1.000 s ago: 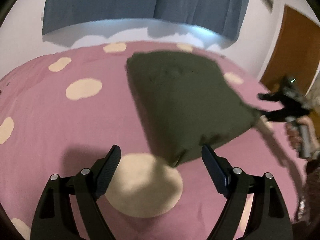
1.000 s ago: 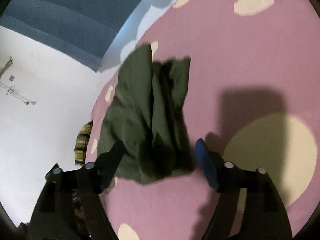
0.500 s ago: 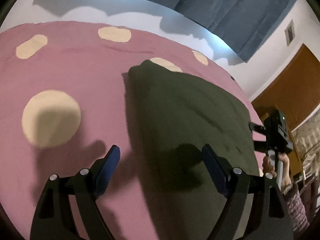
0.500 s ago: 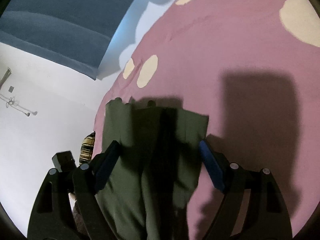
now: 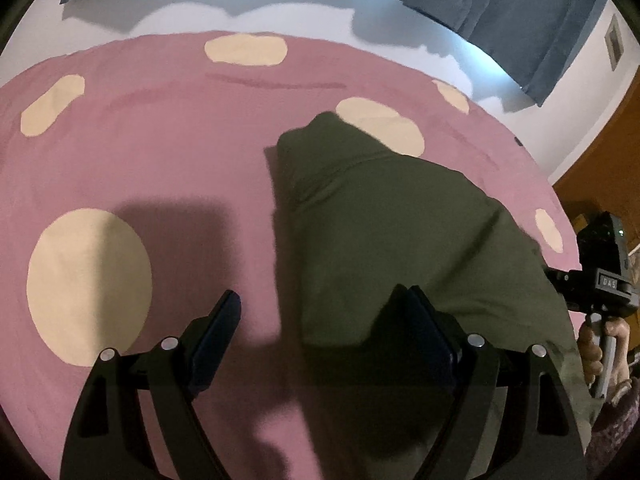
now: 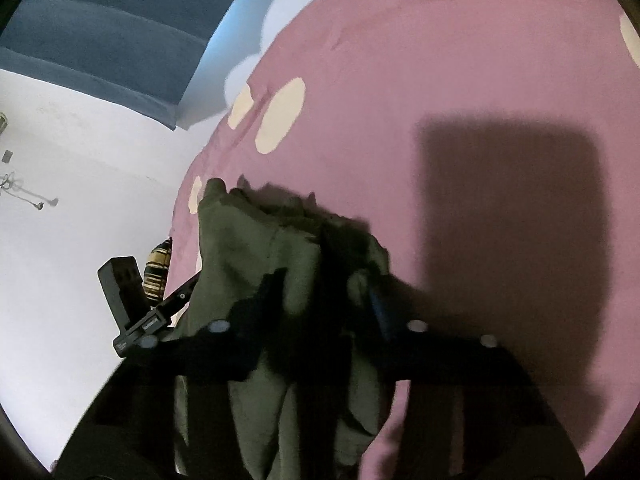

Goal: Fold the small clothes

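Note:
A dark olive-green garment (image 5: pixel 400 232) lies spread on the pink bed cover with cream spots (image 5: pixel 160 152). My left gripper (image 5: pixel 320 312) is open just above the garment's near left edge; its right finger (image 5: pixel 424 320) is over the cloth, its left finger (image 5: pixel 216 324) over the cover. In the right wrist view the same garment (image 6: pixel 248 248) lies bunched in folds under my right gripper (image 6: pixel 324 292), whose jaws stand apart with cloth between them. The right gripper also shows at the left wrist view's right edge (image 5: pixel 600 280), at the garment's far side.
Blue curtains (image 5: pixel 500 4) hang on the white wall behind the bed. A brown door (image 5: pixel 612 152) is at the right. A striped cloth (image 6: pixel 156 272) lies at the bed's far edge in the right wrist view.
The garment was held up in the air by the right gripper and now lies on the bed. Both grippers have come down low over it.

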Demonstrator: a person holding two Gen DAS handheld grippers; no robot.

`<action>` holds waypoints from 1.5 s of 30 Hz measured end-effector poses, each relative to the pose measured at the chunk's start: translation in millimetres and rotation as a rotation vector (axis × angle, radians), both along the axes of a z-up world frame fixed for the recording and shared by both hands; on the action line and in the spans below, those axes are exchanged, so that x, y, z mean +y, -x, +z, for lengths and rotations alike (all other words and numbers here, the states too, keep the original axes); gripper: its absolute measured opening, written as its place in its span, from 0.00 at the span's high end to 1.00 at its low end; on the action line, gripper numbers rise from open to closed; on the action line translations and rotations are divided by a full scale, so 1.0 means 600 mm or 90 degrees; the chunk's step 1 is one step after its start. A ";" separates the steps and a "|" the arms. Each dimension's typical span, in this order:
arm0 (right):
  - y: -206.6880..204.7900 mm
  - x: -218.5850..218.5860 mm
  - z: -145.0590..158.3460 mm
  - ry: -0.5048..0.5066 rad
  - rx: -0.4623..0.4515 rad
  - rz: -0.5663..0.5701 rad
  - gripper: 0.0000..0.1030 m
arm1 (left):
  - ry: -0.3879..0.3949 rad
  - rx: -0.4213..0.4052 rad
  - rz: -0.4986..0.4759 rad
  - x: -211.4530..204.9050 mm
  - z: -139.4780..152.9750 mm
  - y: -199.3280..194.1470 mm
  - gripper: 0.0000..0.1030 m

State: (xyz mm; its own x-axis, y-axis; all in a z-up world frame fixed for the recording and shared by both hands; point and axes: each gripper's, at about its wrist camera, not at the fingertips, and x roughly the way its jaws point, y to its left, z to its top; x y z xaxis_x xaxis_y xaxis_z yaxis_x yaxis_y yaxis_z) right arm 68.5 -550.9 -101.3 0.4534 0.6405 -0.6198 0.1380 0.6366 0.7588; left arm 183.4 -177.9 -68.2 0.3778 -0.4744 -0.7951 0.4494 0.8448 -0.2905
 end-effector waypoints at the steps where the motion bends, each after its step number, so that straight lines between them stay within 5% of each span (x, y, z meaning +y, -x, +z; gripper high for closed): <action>1: 0.000 -0.001 0.000 0.003 0.000 0.000 0.65 | -0.002 -0.001 0.003 0.000 -0.002 0.001 0.19; 19: 0.006 -0.003 0.001 -0.003 0.005 -0.018 0.69 | -0.008 -0.010 0.005 -0.003 -0.003 -0.002 0.19; 22: 0.008 -0.006 0.002 -0.016 -0.001 -0.028 0.63 | 0.013 -0.002 0.001 0.003 0.002 -0.003 0.19; 27: 0.044 -0.015 0.034 -0.022 -0.020 -0.047 0.29 | 0.080 0.048 -0.025 0.035 0.026 0.010 0.18; 37: 0.145 -0.018 0.045 -0.008 -0.019 -0.046 0.22 | 0.118 0.047 -0.078 0.066 0.047 0.126 0.16; 45: 0.119 0.027 0.024 -0.053 -0.023 0.016 0.20 | 0.200 0.125 -0.063 0.056 0.018 0.102 0.16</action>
State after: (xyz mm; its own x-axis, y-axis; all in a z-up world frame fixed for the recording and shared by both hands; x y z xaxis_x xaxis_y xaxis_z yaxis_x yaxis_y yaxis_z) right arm -2.8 -534.8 -87.1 0.4578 0.7005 -0.5474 0.0944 0.5740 0.8134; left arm 122.2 -144.3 -57.4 0.1731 -0.7329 -0.6580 0.4346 0.6563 -0.6167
